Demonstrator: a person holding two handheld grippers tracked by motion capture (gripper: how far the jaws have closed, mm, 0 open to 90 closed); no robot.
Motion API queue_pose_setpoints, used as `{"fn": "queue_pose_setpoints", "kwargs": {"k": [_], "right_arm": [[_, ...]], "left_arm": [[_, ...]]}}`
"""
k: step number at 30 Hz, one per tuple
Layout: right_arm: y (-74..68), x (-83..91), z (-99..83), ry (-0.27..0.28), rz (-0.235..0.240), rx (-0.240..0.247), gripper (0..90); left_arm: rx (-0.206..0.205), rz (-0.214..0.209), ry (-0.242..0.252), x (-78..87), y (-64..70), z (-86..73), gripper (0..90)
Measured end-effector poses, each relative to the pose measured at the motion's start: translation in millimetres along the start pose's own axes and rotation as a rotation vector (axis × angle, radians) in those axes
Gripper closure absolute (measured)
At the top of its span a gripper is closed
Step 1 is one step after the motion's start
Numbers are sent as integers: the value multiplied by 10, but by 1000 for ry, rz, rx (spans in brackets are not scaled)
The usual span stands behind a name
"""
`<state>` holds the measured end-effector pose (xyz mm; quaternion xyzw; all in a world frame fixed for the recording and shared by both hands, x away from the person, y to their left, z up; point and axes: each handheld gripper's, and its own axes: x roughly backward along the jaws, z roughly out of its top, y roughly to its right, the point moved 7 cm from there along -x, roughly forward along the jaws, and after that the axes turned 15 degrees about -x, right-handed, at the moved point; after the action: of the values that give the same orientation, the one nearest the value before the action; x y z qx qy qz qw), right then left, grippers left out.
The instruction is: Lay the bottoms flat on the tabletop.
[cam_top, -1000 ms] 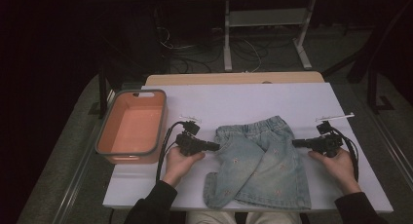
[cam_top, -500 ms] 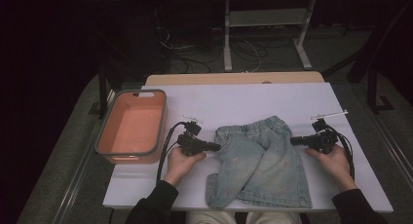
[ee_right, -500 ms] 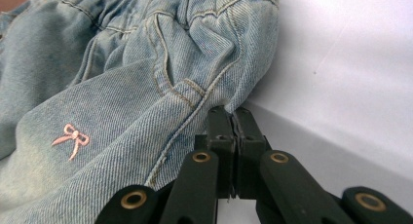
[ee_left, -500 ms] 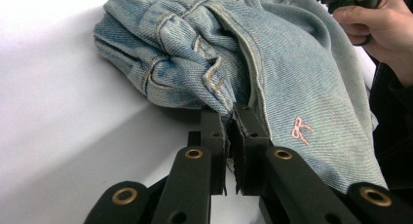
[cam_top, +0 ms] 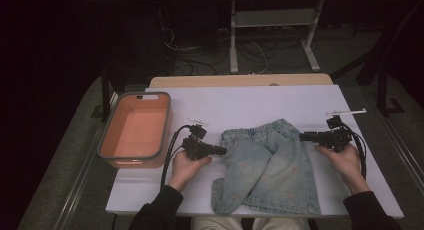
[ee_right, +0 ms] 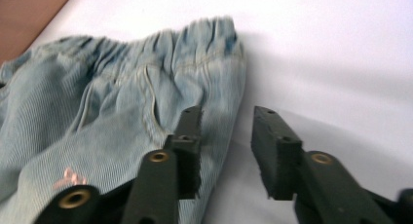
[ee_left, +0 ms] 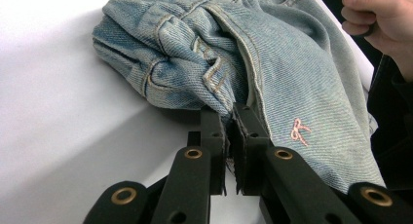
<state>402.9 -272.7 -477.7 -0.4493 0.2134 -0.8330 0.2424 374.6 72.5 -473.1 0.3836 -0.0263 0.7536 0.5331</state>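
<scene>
A pair of small light-blue denim shorts (cam_top: 267, 165) with pink bow embroidery lies on the white table (cam_top: 260, 102), partly folded over itself. My left gripper (cam_top: 220, 150) is at the shorts' left edge, shut on a pinch of the denim (ee_left: 229, 114). My right gripper (cam_top: 303, 136) is at the shorts' right edge, open, its jaws straddling the hem (ee_right: 226, 131): one jaw lies over the fabric, the other over bare table. The person's right hand (ee_left: 380, 19) appears far off in the left gripper view.
An empty orange bin (cam_top: 135, 130) with a grey rim stands at the table's left side. The table's back half is bare white surface. Table legs and cables stand on the dark floor beyond the far edge.
The right gripper has moved left to the shorts' right edge. The shorts have bunched and shifted slightly, the left gripper staying at their left edge.
</scene>
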Motion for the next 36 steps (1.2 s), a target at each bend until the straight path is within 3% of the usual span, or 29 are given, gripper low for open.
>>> {"fn": "queue_pose_setpoints", "kwargs": {"k": [7,15,20,24,30,36], "right_arm": [[-64,-210,208,25,20,20,525],[-54,-473,345,-1,17,10,472],[-31,-570,304,-57,13,-23,618],[-61,-566,284,-68,-26,15,735],[-55,-501,302,-47,-79,41,761],[-18,-454,301,-34,-61,13,760]], "left_arm": [[-5,1,-1,-11,-1,-1,845],[-2,2,-4,-21,1,-5,843],[0,2,-5,-28,4,-6,843],[-3,3,-11,-32,4,-9,843],[2,10,-15,-56,1,-20,844],[15,9,-22,-105,-13,-30,843]]}}
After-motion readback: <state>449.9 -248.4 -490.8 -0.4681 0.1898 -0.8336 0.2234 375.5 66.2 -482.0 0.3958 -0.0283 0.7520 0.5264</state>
